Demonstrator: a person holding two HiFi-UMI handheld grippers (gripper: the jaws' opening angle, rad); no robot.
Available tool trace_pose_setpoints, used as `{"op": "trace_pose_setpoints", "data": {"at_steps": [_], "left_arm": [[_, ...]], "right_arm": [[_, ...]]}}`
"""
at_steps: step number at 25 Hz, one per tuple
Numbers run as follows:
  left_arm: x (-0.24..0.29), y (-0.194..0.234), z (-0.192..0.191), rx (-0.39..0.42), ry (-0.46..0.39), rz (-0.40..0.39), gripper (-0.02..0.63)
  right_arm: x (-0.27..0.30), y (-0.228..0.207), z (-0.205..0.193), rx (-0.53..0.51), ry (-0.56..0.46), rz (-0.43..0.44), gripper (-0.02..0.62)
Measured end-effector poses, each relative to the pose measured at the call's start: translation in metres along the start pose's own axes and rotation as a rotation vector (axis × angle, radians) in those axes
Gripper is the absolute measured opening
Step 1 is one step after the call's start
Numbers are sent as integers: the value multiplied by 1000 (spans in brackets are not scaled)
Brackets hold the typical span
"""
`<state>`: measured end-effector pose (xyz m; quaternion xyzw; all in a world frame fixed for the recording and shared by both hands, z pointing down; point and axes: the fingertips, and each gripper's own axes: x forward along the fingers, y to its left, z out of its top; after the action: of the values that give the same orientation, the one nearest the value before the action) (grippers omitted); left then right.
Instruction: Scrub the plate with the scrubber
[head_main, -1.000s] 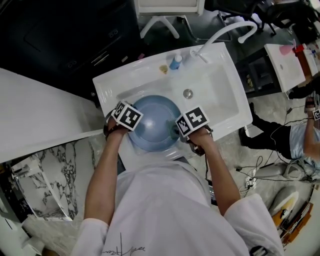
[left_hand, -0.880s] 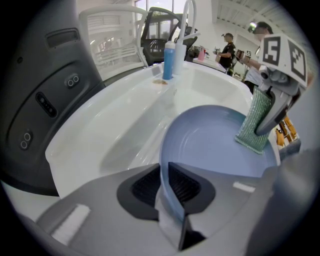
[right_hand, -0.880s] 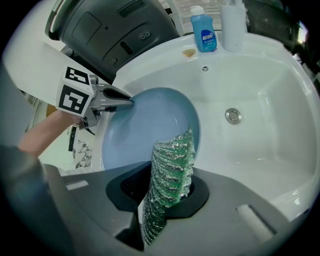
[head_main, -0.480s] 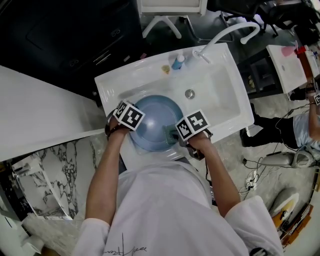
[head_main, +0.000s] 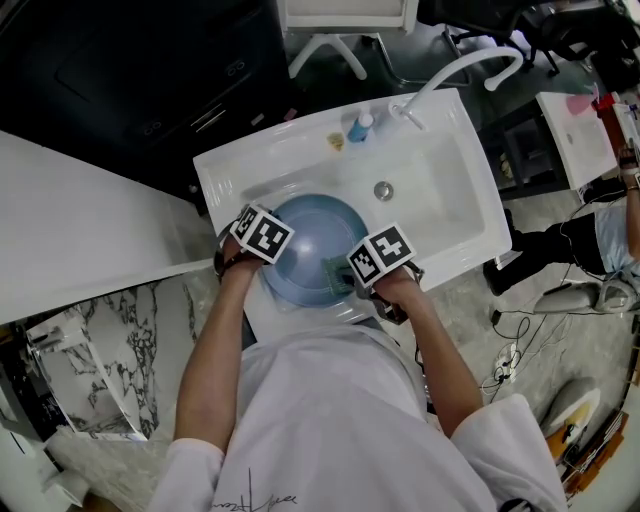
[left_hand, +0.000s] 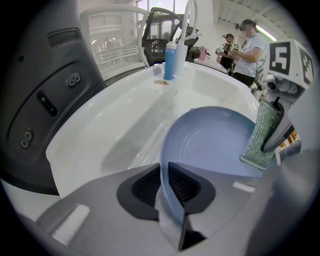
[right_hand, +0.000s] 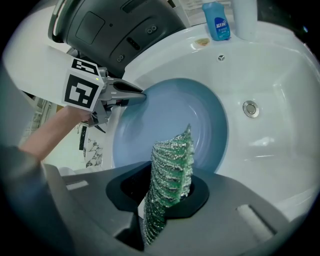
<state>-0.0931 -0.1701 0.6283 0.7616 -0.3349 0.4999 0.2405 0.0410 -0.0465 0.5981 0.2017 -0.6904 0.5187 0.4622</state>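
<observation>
Blue plate (head_main: 312, 248) is held over the left half of a white sink (head_main: 440, 170). Its left rim is clamped between the narrowly set jaws of the left gripper (left_hand: 165, 174). A green, glittery scrubber (right_hand: 172, 165) is pinched upright in the closed jaws of the right gripper (right_hand: 167, 186). The scrubber's free end is laid against the plate's inner face near the right rim. Whether the plate rests on the basin floor cannot be told.

Behind the plate, a round drain (head_main: 383, 190) is set in the bare right half of the basin, where open room is left. On the back ledge, a small blue bottle (head_main: 360, 126) stands just beside a curved white faucet (head_main: 455, 70), and a small yellowish object (head_main: 337, 141) lies near the bottle.

The sink's front rim runs close under both grippers. A white counter (head_main: 80, 220) lies along the left side, and a dark cabinet (head_main: 150, 70) stands behind it. People (left_hand: 250, 45) are seen standing well beyond the faucet.
</observation>
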Motion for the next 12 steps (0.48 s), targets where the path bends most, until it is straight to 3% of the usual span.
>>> {"op": "trace_pose_setpoints", "data": {"at_steps": [12], "left_arm": [[0,0,-1,2,-2,3,107]], "right_arm": [[21,31,8,-70,42,29,66]]}}
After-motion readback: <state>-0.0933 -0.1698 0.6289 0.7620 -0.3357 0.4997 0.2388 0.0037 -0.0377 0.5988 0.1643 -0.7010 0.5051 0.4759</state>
